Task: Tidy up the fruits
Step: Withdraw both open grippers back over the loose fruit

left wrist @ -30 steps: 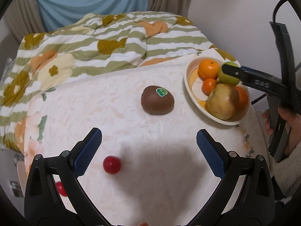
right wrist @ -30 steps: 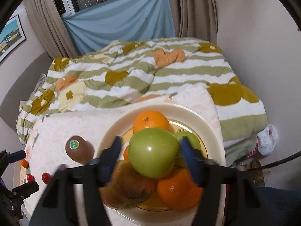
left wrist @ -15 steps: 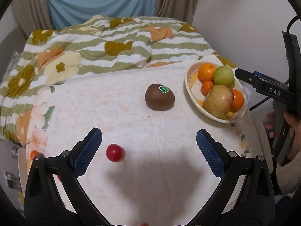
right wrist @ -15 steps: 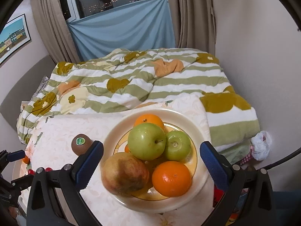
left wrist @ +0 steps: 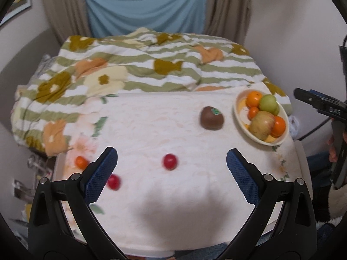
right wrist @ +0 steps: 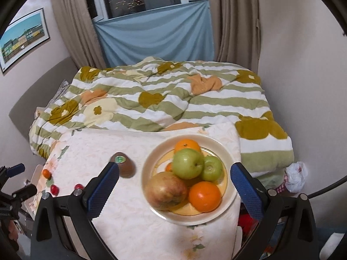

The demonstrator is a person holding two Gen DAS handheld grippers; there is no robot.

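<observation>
A cream plate (right wrist: 151,162) (left wrist: 284,117) at the table's right holds two green apples (right wrist: 187,163), oranges (right wrist: 205,197) and a yellowish apple (right wrist: 166,191). A brown kiwi (left wrist: 211,118) (right wrist: 125,164) lies left of the plate. Two red cherry tomatoes (left wrist: 170,161) (left wrist: 113,182) and a small orange one (left wrist: 81,162) lie on the white tablecloth (left wrist: 151,134). My left gripper (left wrist: 171,171) is open and empty above the table's near side. My right gripper (right wrist: 173,187) is open and empty, raised over the plate; it shows at the right edge of the left wrist view (left wrist: 321,106).
A bed with a green-striped floral quilt (right wrist: 169,104) lies right behind the table. Curtains and a blue cloth (right wrist: 156,34) hang at the back. A wall runs close on the right, with a white bag (right wrist: 296,176) on the floor.
My right gripper let go of the green apple on the plate, opened and pulled back and up. My left gripper drew back and turned left, so more of the table shows.
</observation>
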